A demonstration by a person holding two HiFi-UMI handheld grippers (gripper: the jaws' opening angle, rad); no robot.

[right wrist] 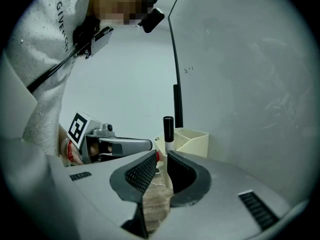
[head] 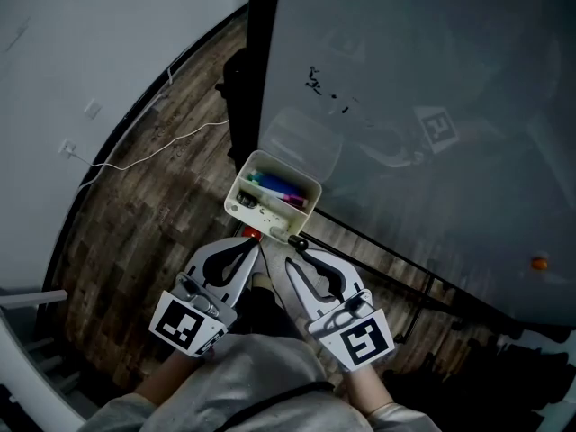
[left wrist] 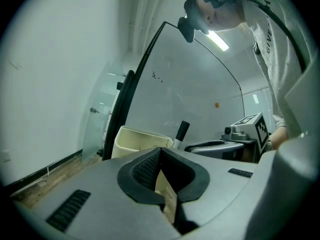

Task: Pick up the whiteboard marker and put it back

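Note:
A whiteboard marker (right wrist: 168, 129) with a black cap and white barrel stands upright between the tips of my right gripper (right wrist: 161, 156), which is shut on it. In the head view its black cap (head: 298, 241) sits at the right gripper (head: 290, 247), just in front of the cream tray (head: 236, 190). The tray hangs on the whiteboard (head: 405, 106) and holds several coloured markers. My left gripper (head: 252, 243) is beside the right one with its jaws together (left wrist: 160, 151). A small red bit (head: 250, 233) shows at its tip; I cannot tell whether it is held.
The whiteboard bears a small black scribble (head: 317, 81) and an orange magnet (head: 538, 262). A black frame post (head: 261, 61) runs along its left edge. A white cable (head: 153, 148) trails over the wooden floor (head: 153, 214) to a wall socket.

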